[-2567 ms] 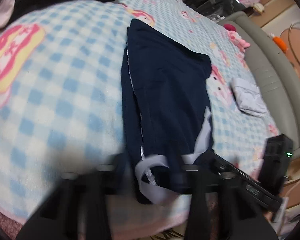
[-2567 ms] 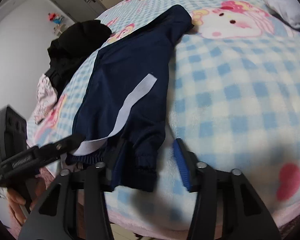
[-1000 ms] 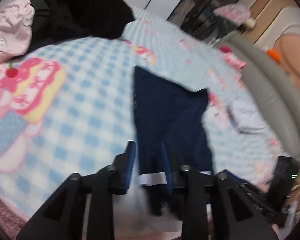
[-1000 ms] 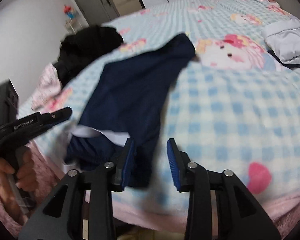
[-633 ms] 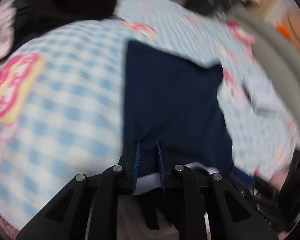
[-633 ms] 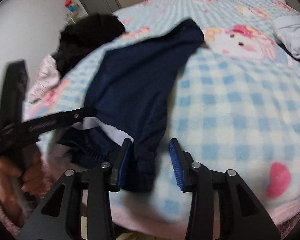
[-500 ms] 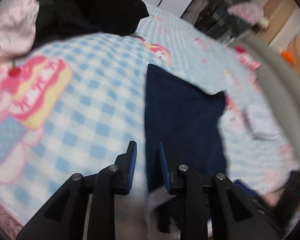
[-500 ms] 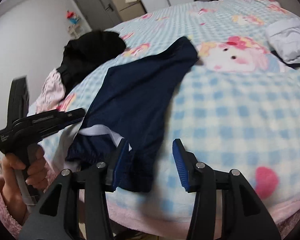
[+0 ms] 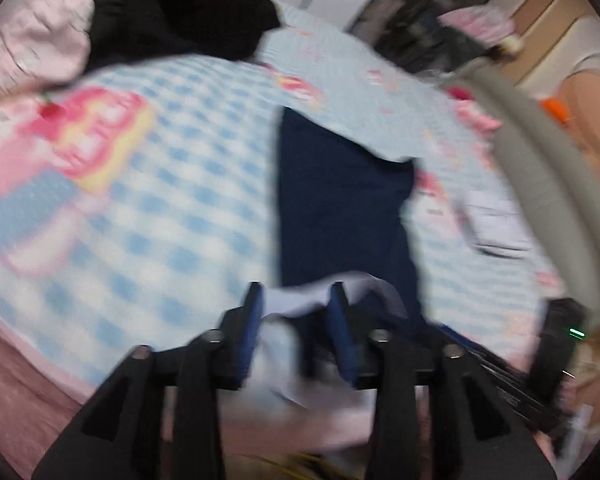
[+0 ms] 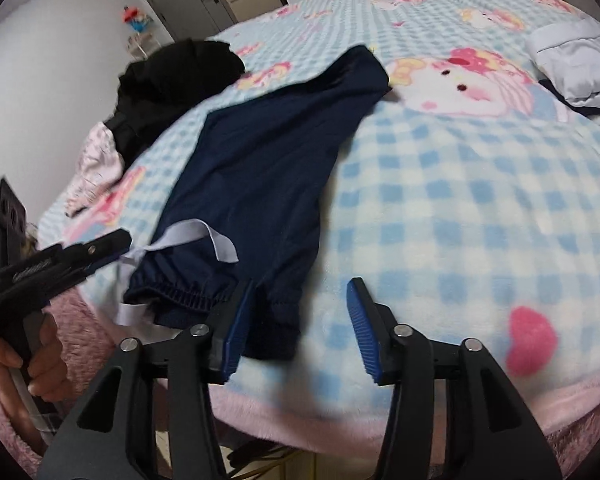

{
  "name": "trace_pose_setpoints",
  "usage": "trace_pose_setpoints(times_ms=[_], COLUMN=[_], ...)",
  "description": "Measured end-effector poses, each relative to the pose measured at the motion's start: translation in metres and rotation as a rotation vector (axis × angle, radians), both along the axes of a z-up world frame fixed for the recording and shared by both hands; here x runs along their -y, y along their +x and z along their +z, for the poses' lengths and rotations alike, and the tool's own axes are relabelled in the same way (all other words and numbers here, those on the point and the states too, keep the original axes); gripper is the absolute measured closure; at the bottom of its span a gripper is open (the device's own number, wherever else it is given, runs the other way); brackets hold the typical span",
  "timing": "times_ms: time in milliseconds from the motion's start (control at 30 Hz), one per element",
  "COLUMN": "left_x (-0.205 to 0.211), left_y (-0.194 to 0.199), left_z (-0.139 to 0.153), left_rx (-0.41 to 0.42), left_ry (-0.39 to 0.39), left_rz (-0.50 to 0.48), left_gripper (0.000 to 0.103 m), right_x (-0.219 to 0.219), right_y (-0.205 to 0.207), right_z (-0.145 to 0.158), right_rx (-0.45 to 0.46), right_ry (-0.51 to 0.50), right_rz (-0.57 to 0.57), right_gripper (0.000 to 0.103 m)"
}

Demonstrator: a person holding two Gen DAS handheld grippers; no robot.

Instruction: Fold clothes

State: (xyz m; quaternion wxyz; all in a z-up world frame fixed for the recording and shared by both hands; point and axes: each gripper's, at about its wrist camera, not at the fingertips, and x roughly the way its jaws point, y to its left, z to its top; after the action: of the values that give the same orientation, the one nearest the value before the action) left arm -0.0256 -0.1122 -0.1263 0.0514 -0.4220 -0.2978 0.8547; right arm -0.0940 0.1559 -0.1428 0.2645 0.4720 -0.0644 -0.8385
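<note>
Navy trousers (image 10: 268,152) with a white side stripe (image 10: 188,236) lie lengthwise on the blue checked blanket (image 10: 460,208); their gathered cuffs are at the near edge. My right gripper (image 10: 300,312) stands over one cuff; its jaws are opening, and the cuff lies loose beside the left finger. In the left wrist view the trousers (image 9: 340,208) run away from me. My left gripper (image 9: 296,304) has its jaws opening, with the white stripe (image 9: 300,300) lying between them. In the right wrist view the left gripper (image 10: 112,246) shows at the left, its tip by the stripe.
A black clothes pile (image 10: 172,76) and a pink garment (image 10: 96,164) lie at the far left. A folded pale garment (image 10: 576,64) rests at the right. A grey padded bed frame (image 9: 540,168) borders the far side. A hand (image 10: 40,364) holds the left gripper at the blanket's pink front edge.
Both pairs of jaws have widened. The left gripper let the fabric slacken, and the white stripe now lies between its fingers. The cuff has come free of the right gripper's pads.
</note>
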Motion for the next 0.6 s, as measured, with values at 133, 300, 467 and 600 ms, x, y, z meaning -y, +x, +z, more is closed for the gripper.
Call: trace_pose_setpoints(times_ms=[133,300,467,600], left_x=[-0.016,-0.004,0.011,-0.001], left_y=[-0.006,0.003,0.006,-0.002], left_z=[-0.016,-0.012,-0.021,-0.035], left_rx=[0.094,0.092,0.032,0.091], left_ry=[-0.063,-0.124,0.153,0.183], left_rz=[-0.015,0.102,0.059,-0.007], left_gripper=[0.059,0.069,0.053,0.051], right_x=[0.009,0.012,-0.004,-0.006], right_y=[0.0,0.007,0.011,0.007], right_z=[-0.003,0.0,0.024,0.009], right_rx=[0.004,-0.046,-0.173,-0.048], right_ry=[0.01,0.099,0.094,-0.022], right_rz=[0.017,0.007,-0.037,0.007], right_gripper=[0.05,0.051,0.05,0.05])
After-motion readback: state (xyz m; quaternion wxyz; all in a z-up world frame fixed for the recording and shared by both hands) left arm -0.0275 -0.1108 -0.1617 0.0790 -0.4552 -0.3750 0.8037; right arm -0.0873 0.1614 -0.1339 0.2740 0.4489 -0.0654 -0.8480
